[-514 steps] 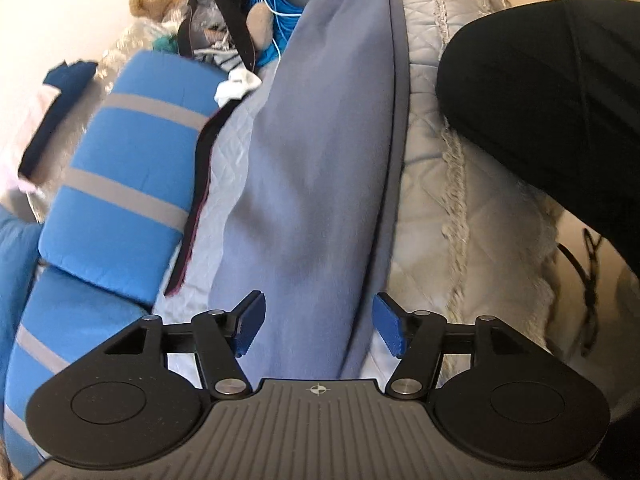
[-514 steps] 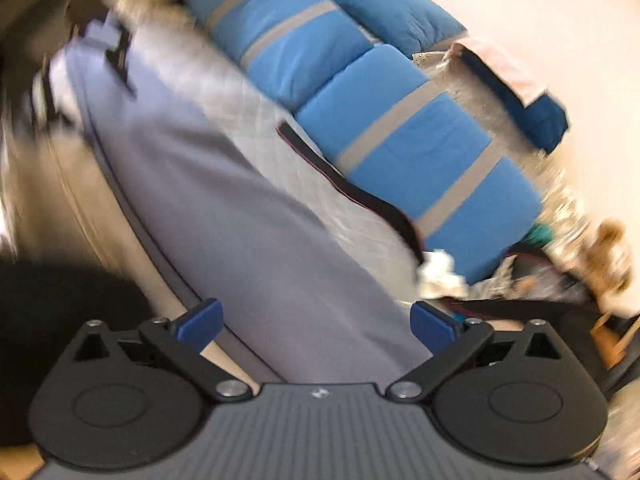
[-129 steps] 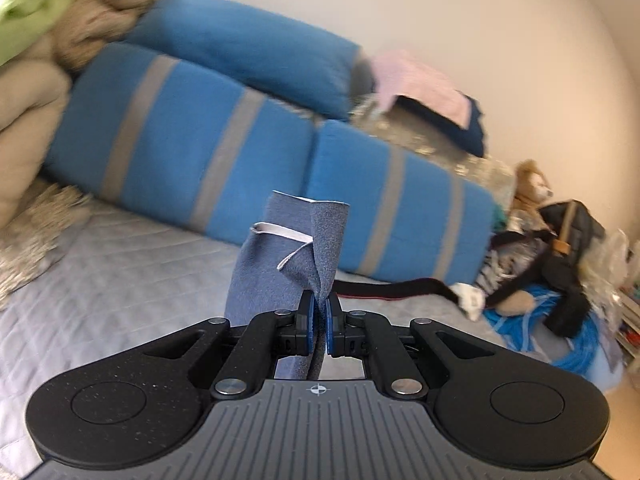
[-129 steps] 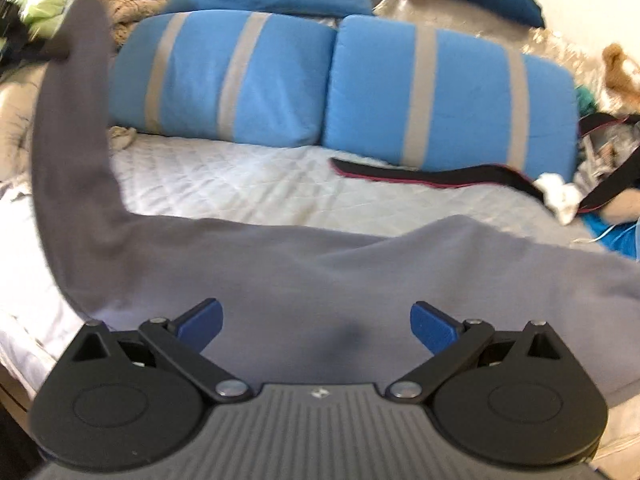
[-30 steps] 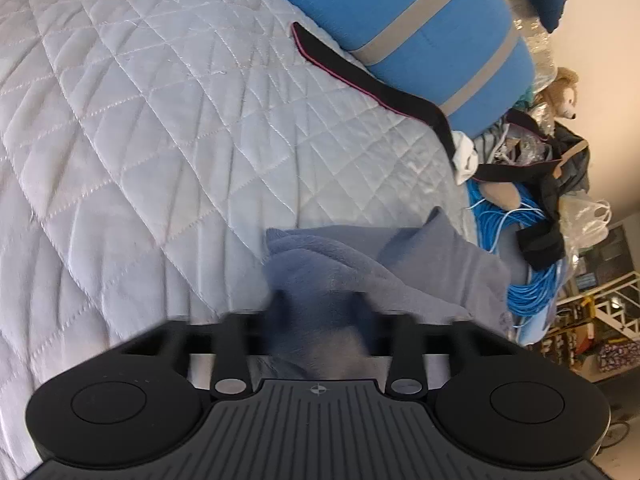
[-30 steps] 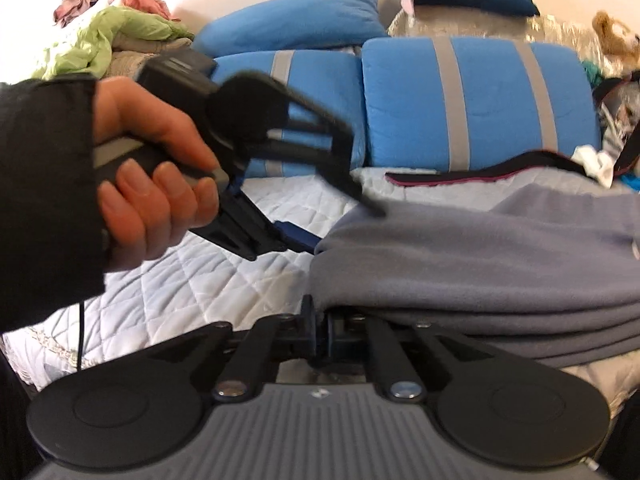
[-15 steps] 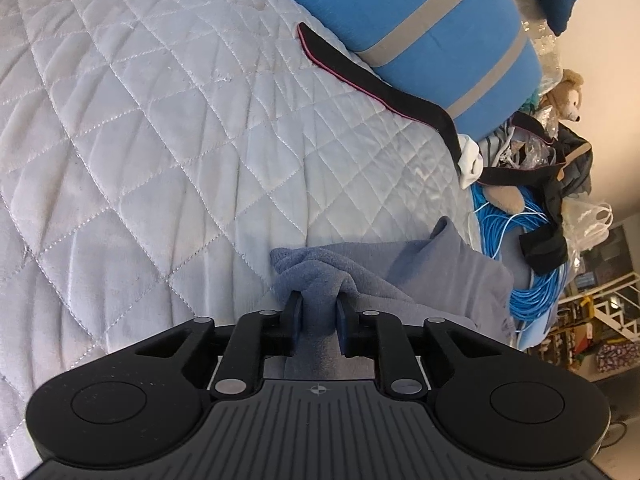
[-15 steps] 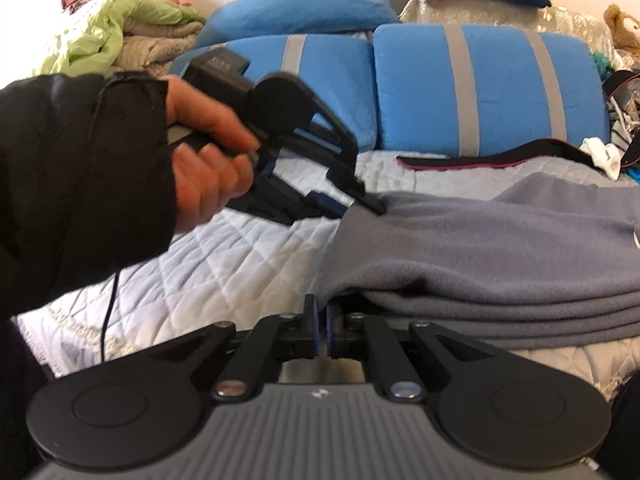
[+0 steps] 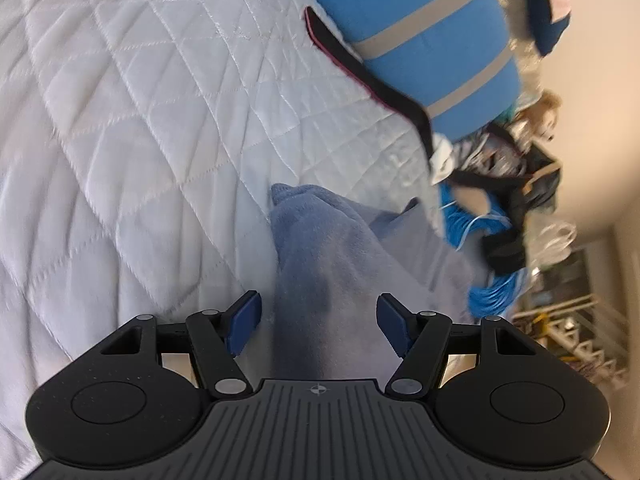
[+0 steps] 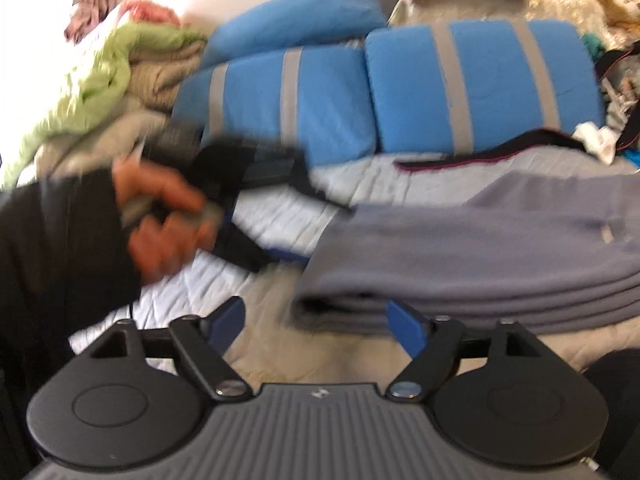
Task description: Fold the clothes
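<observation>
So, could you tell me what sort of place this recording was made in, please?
Most likely a bedroom: a white quilted bedspread, blue striped pillows against the wall, and a heap of blankets beside them. The grey garment lies folded on the bed.

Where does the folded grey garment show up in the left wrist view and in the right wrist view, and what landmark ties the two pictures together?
Left wrist view: the grey garment runs from centre down between the open left gripper pads, untouched.
Right wrist view: the grey garment lies stacked in layers at centre right, beyond the open right gripper.
Shared landmark: the black strap with a pink edge on the quilt below the striped blue cushion.
</observation>
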Motion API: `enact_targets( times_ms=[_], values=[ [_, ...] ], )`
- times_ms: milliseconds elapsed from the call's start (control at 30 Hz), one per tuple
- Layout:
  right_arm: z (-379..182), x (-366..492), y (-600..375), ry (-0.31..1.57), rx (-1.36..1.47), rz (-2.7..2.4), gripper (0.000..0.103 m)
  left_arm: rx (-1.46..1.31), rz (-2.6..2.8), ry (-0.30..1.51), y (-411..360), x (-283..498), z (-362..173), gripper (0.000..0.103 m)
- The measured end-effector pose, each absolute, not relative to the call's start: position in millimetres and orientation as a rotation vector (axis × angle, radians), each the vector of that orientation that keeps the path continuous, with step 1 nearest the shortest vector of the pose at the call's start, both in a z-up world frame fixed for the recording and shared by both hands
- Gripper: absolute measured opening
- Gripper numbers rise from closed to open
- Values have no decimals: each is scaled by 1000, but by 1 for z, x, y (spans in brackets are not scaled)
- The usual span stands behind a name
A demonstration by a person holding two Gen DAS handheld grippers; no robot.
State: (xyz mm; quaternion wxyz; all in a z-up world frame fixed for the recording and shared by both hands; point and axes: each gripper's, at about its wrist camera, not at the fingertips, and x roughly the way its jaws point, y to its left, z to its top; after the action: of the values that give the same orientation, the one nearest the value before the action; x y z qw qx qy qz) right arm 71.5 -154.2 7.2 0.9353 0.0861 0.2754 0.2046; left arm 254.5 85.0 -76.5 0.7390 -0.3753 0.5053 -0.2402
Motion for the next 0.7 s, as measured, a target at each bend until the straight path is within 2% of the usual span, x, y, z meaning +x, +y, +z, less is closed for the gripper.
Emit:
enact_targets(
  times_ms=[233, 267, 300, 333, 700],
  values=[
    [26, 71, -207, 517, 273, 325, 97, -887, -564, 1114, 66, 254, -88, 61],
    [27, 71, -212, 516, 280, 313, 97, -876, -564, 1118, 63, 256, -88, 58],
    [28, 72, -216, 514, 287, 300, 97, -868, -560, 1127, 60, 258, -88, 48],
    [29, 72, -221, 511, 290, 290, 98, -862, -553, 1134, 58, 259, -89, 14],
    [28, 84, -262, 522, 247, 168, 101, -805, -512, 1131, 97, 253, -83, 10]
  ],
)
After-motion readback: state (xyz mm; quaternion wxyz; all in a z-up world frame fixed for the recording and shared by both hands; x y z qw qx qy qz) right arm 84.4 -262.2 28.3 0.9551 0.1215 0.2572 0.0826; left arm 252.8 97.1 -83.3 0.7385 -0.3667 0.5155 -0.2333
